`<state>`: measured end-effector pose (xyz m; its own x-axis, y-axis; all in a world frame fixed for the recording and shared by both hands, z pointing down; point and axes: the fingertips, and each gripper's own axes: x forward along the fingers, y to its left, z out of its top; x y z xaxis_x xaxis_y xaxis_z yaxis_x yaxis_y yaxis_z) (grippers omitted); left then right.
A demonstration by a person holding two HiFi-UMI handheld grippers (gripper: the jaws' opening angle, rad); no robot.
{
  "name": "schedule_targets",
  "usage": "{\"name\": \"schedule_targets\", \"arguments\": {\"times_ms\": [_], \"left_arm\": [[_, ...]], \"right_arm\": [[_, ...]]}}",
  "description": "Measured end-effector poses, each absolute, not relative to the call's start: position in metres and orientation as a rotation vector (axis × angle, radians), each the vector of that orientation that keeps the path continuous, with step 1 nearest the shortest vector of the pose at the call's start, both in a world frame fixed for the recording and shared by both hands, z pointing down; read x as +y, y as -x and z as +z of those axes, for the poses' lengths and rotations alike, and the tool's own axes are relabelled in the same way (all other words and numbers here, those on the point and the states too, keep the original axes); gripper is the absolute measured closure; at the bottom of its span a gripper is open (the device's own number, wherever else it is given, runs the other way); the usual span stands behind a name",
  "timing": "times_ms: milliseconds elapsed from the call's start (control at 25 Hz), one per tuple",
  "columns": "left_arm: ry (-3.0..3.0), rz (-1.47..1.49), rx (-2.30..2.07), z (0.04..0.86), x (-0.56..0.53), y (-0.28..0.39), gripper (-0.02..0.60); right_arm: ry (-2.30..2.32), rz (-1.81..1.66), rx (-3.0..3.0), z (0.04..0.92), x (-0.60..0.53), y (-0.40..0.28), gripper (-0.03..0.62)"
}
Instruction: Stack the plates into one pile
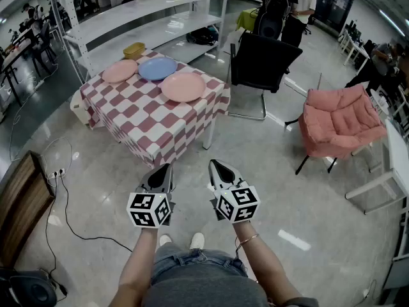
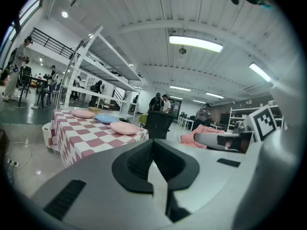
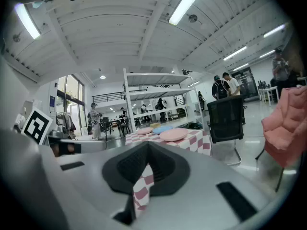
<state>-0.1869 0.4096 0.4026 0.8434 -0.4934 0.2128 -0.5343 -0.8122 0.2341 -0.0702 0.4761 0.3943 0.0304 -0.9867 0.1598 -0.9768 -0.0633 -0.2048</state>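
Three plates lie apart on the red-and-white checked table (image 1: 137,117): a pink plate (image 1: 119,71) at the far left, a blue plate (image 1: 158,68) beside it, and a second pink plate (image 1: 183,87) nearer the right edge. The left gripper view shows them as pink (image 2: 83,114), blue (image 2: 106,119) and pink (image 2: 123,127). They also appear in the right gripper view (image 3: 173,135). My left gripper (image 1: 165,167) (image 2: 153,143) and right gripper (image 1: 214,164) (image 3: 147,145) hang side by side over the floor, well short of the table. Both are shut and empty.
A black office chair (image 1: 262,62) stands to the right of the table, and a pink armchair (image 1: 339,123) farther right. A white metal shelf (image 1: 147,11) with a yellow tub (image 1: 133,50) rises behind the table. A cable (image 1: 64,190) and a wooden board (image 1: 22,203) lie at the left. People (image 1: 287,5) stand far back.
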Motion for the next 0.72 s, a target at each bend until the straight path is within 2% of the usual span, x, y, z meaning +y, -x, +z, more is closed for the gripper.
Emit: {"name": "schedule_targets", "arguments": {"times_ms": [720], "left_arm": [[-2.735, 0.265, -0.855, 0.413, 0.395, 0.168, 0.566]], "right_arm": [[2.235, -0.396, 2.107, 0.402, 0.48, 0.039, 0.585]]}}
